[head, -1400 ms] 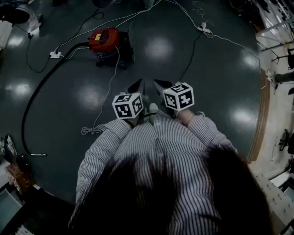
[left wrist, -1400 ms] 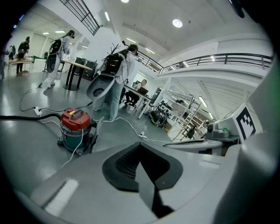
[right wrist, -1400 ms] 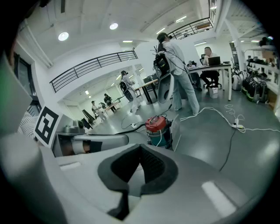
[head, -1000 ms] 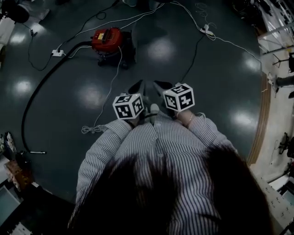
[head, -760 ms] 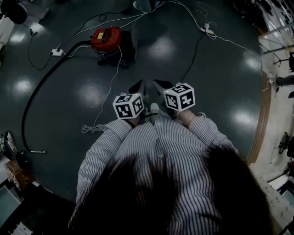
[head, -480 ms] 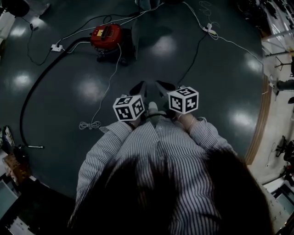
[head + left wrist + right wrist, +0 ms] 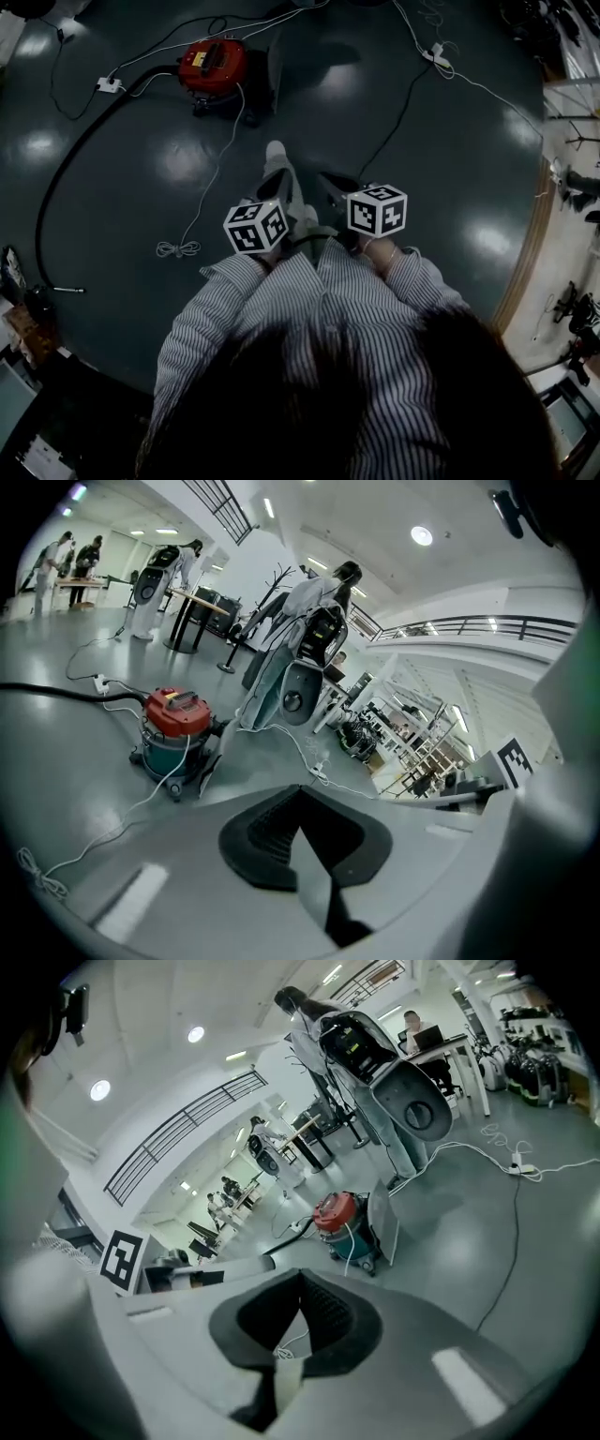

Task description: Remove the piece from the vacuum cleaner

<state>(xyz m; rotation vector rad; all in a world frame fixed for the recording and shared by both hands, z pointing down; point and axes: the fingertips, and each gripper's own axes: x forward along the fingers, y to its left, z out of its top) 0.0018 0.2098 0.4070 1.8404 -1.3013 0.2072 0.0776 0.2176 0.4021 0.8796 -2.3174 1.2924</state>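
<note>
The vacuum cleaner (image 7: 214, 64) has a red lid and a teal drum and stands on the dark floor at the far left. Its black hose (image 7: 66, 178) curves away to the left, and its white cord ends in a coil (image 7: 176, 248). The vacuum (image 7: 175, 731) is well ahead in the left gripper view, and equally far (image 7: 342, 1225) in the right gripper view. My left gripper (image 7: 278, 176) and right gripper (image 7: 330, 183) are held side by side in front of the striped shirt. Both are shut on nothing, seen closely at the left gripper (image 7: 300, 792) and right gripper (image 7: 300, 1279).
A grey panel (image 7: 274, 64) leans beside the vacuum. Cables and a power strip (image 7: 438, 54) lie across the floor at the back. A large grey machine on a stand (image 7: 302, 672) rises behind the vacuum. People stand at tables (image 7: 66, 560) far off. Clutter lines the left edge (image 7: 19, 319).
The head view has shifted, and the vacuum now sits a little higher in it. A pale shoe tip has appeared beyond the left gripper. Both grippers stay shut, close together.
</note>
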